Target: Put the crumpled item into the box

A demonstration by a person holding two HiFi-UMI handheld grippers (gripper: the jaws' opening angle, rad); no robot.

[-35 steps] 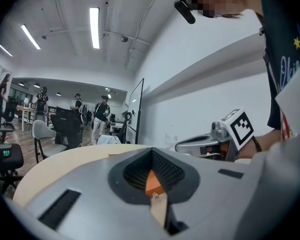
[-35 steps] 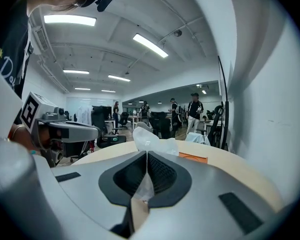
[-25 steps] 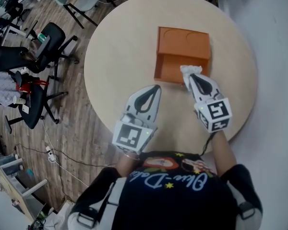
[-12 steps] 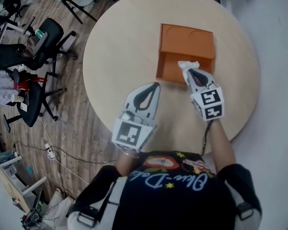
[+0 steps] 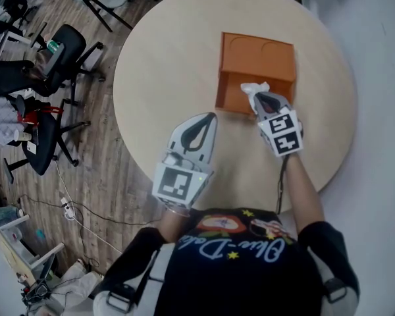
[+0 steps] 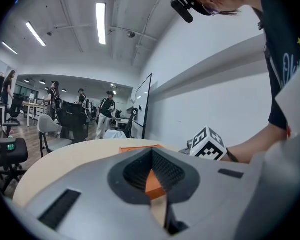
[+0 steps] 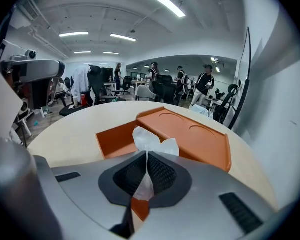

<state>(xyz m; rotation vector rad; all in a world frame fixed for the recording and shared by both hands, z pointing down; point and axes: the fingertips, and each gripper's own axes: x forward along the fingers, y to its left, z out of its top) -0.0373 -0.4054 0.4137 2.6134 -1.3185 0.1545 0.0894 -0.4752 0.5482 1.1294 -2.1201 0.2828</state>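
Observation:
An orange box (image 5: 257, 71) stands on the round beige table (image 5: 164, 78), its open compartment toward me. My right gripper (image 5: 258, 100) is shut on a crumpled white item (image 5: 253, 89), held just over the box's near edge. In the right gripper view the crumpled white item (image 7: 152, 140) sticks out past the shut jaws, with the orange box (image 7: 190, 136) right behind it. My left gripper (image 5: 208, 118) hovers over the table to the left of the box, jaws together and empty. The left gripper view shows the orange box (image 6: 140, 148) beyond its jaws.
Black office chairs (image 5: 59, 64) stand on the wooden floor left of the table. A white wall or floor strip (image 5: 382, 78) runs along the right. People stand in the far office (image 7: 180, 86) beyond the table.
My right gripper has carried the crumpled item forward, from the table in front of the box to its near edge. The left gripper has hardly moved.

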